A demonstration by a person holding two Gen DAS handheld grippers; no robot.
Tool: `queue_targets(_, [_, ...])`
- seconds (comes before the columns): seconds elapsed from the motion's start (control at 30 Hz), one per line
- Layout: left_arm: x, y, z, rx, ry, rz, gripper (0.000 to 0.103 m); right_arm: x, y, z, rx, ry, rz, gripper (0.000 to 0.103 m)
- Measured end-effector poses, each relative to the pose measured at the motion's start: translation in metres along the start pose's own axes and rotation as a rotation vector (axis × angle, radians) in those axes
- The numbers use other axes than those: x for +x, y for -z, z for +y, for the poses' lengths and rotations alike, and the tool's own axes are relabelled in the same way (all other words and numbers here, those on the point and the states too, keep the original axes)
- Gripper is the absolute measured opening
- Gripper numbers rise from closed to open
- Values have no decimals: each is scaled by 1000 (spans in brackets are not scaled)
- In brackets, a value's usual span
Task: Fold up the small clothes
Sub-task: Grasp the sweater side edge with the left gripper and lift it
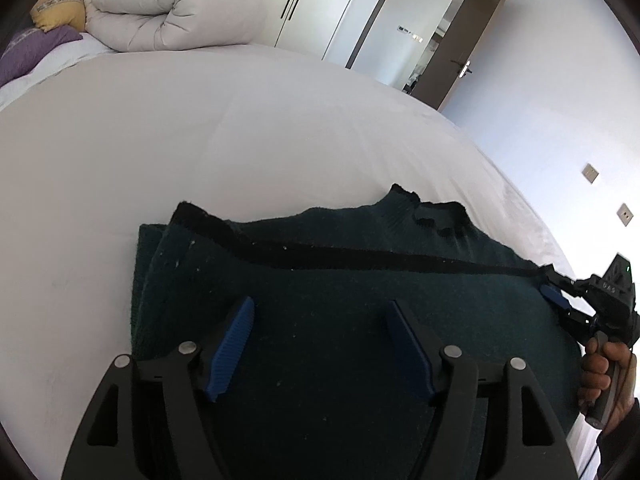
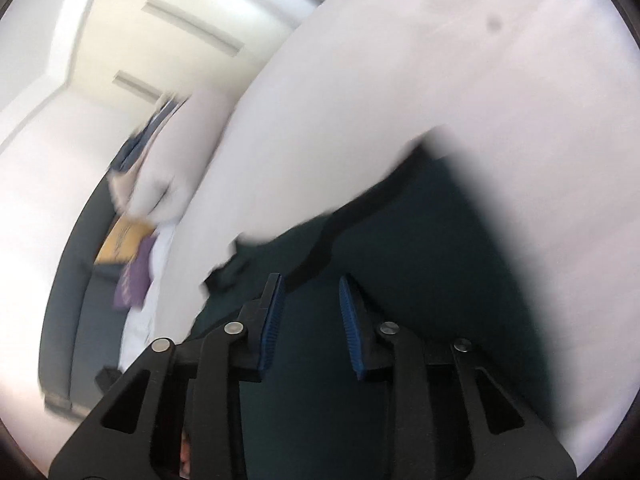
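A dark green knitted garment with a black trim band lies partly folded on the white bed. My left gripper is open just above the garment, with nothing between its blue pads. My right gripper shows at the garment's right end, near the black trim. In the right wrist view the right gripper is open over the garment, its blue pads apart and empty. That view is blurred.
A rolled beige duvet and yellow and purple pillows lie at the head of the bed. A wardrobe and an open brown door stand beyond the bed. The bed's right edge runs close to the garment.
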State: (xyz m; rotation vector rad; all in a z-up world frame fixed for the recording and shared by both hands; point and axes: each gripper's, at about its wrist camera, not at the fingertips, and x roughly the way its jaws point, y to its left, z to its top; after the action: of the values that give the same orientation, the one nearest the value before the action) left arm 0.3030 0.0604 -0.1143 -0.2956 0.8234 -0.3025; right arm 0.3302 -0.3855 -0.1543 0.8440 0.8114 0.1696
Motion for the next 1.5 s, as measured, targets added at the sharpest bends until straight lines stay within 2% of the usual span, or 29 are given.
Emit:
queue_targets(0.1, [2,1,0,-2,9,-7,72,-37,-7,-27,93,53,-89,28])
queue_targets(0.2, [-5,-1,0,-10,4,4,73,-62,7,-16,81,52,-111,29])
queue_targets(0.3, [-27,2,-14,-58,-49,25,74,-56,43,27,-5,-75,-6,29])
queue_targets(0.37, [-45,12,-29,-69,-8,26,74,-34,77,60,-92,-147,119,29])
queue_targets(0.43, [-63,26,-45,-53,23,8,80,-5,110,84,-144,-199,242,29])
queue_targets(0.47, [-69,36,-53,-29,20,12,82,10,126,92,-159,-217,300,29])
queue_targets(0.53, [-69,49,-57,3,2,33,82,36,149,93,-159,-191,383,29])
queue_targets(0.6, [-64,62,-47,7,-25,60,81,48,156,80,-147,-176,416,27])
queue_targets(0.7, [-75,67,-26,-62,28,52,76,35,142,51,-87,-191,354,26])
queue_targets(0.77, [-87,66,-17,-88,30,55,76,8,121,25,-44,-131,274,28])
queue_targets(0.87, [-115,67,2,-140,-9,16,77,-38,96,-10,-5,-36,173,29])
queue_targets(0.9, [-129,68,11,-173,-5,-15,82,-49,92,-18,9,-14,146,30])
queue_targets(0.97, [-149,71,28,-233,-19,-56,95,-80,83,-28,32,-2,93,46])
queue_targets(1.0, [-151,72,34,-250,-19,-45,96,-89,82,-32,39,-2,71,62])
queue_targets(1.07, [-147,75,43,-279,4,17,96,-101,83,-30,48,-16,34,65])
queue_targets(1.27, [-116,89,56,-335,136,197,91,-79,98,9,-10,-91,98,65])
queue_targets(1.4, [-110,83,64,-393,171,208,88,-72,114,42,-32,-129,134,65])
queue_targets(1.5, [-101,78,68,-379,197,269,86,-63,119,63,-65,-142,162,65])
